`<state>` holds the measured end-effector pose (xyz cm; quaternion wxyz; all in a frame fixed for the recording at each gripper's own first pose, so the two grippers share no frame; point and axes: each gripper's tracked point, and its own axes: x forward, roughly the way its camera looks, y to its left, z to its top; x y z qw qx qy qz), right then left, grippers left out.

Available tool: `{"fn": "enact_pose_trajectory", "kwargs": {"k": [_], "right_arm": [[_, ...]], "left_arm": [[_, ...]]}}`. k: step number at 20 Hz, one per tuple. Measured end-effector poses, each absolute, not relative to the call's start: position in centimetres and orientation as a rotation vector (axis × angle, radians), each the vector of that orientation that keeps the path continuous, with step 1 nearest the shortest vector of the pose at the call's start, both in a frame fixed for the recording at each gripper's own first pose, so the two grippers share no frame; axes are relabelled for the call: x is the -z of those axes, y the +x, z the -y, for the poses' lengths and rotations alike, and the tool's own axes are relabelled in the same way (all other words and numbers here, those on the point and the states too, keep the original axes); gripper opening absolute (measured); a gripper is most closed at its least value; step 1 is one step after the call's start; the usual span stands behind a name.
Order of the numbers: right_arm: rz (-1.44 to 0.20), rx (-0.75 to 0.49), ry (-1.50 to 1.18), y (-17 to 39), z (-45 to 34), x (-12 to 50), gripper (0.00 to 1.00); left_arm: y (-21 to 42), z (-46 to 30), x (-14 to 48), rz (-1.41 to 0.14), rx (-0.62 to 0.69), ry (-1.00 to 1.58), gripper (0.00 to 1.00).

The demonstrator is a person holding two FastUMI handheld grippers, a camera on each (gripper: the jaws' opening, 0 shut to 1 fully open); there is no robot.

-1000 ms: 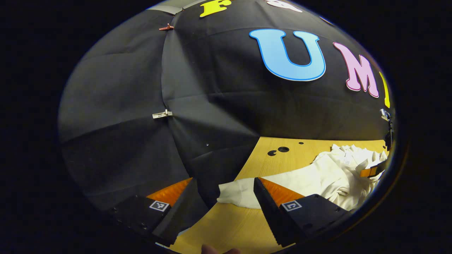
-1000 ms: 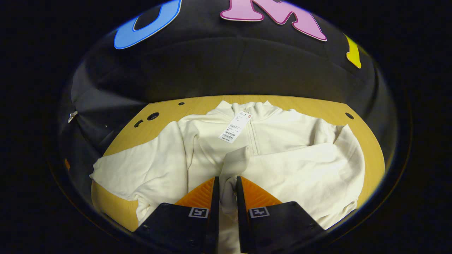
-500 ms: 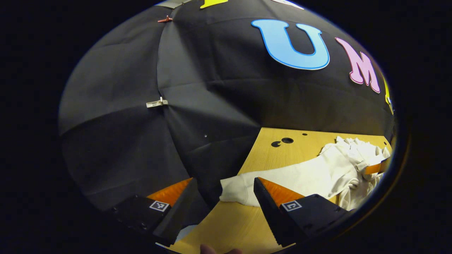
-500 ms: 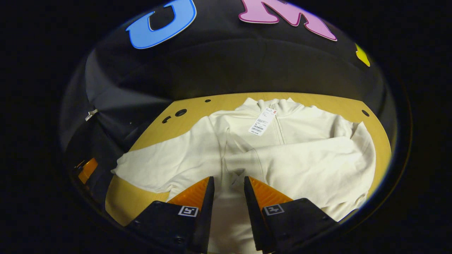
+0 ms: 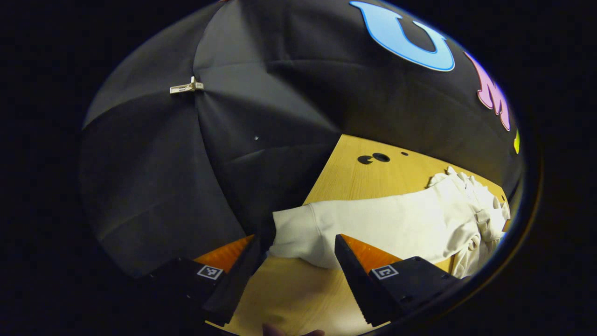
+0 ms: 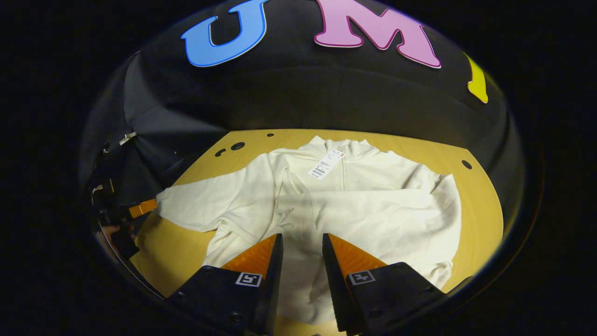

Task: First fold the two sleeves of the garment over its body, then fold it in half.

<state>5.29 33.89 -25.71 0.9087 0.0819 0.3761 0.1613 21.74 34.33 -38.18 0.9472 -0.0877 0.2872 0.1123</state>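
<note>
Garment (image 6: 354,205): cream zip-front, tagged, right sleeve (image 6: 373,210) folded across body, left sleeve (image 5: 373,224) outstretched. Your left gripper (image 5: 294,252) and right gripper (image 6: 301,252): fingers spread, holding nothing.

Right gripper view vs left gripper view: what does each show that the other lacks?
Right gripper view alone: the paper tag at the collar, the zip front, and one sleeve folded across the body. The right gripper is open above the hem.

Left gripper view alone: the white clip on the booth wall, and the open left gripper at the cuff of the outstretched sleeve.

Both: the cream jacket, the wooden table and its holes.
</note>
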Motion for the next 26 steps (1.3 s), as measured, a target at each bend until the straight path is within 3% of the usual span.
{"fn": "enact_pose_trajectory", "kwargs": {"k": [10, 15, 17, 22, 26], "right_arm": [[-0.784, -0.318, 0.157, 2.9, -30.1, 25.0, 0.52], [-0.784, -0.302, 0.174, 2.4, -28.5, 24.9, 0.52], [-0.784, -0.299, 0.177, 1.9, -28.0, 24.9, 0.52], [-0.781, -0.299, 0.182, 0.8, -26.5, 25.1, 0.52], [-0.776, -0.287, 0.182, -0.1, -24.5, 25.1, 0.52]], "left_arm": [[22.2, -34.3, 40.6, -0.692, -0.229, -0.258, 1.00], [22.3, -34.4, 40.8, -0.742, -0.220, -0.295, 0.93], [22.2, -34.8, 40.7, -0.751, -0.243, -0.346, 0.81], [21.9, -37.2, 40.2, -0.677, -0.290, -0.441, 0.11], [21.8, -37.0, 39.0, -0.642, -0.288, -0.391, 0.07]]}}
